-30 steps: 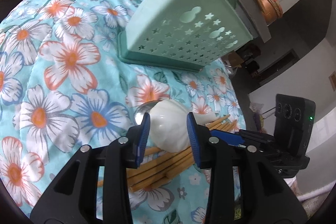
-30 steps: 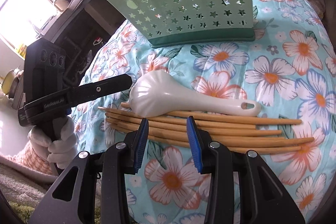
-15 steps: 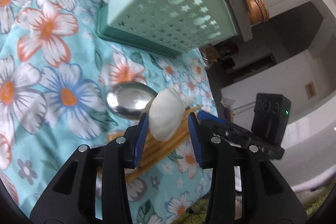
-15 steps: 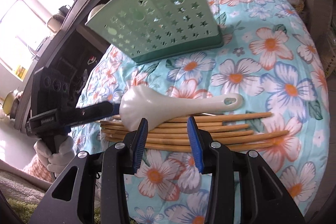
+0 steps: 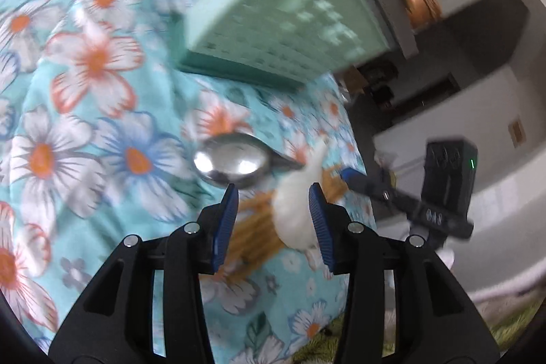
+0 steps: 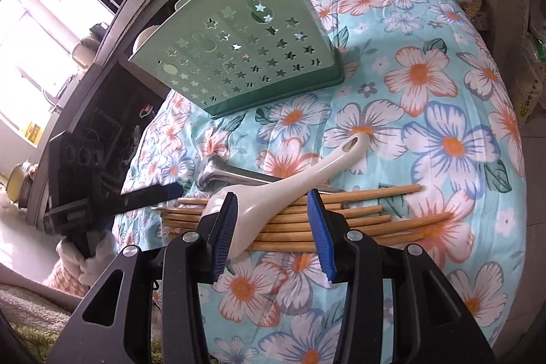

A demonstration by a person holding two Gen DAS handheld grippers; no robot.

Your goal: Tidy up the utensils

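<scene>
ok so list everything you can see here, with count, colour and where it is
utensil holder: one, mint green with star cut-outs, at the far side of the cloth
white scoop: one, white, lying across the chopsticks, its head between the right hand-held gripper's fingers
metal spoon: one, silver, on the cloth behind the scoop
chopsticks: a bundle, count unclear, tan wood, lying flat on the cloth
floral cloth: one, turquoise with orange and white flowers, under everything
left hand-held gripper: black with blue pads, jaws opening, over the scoop's head
right hand-held gripper: same colours, jaws opening, astride scoop and chopsticks
gloved hand: white, holding the left tool
</scene>
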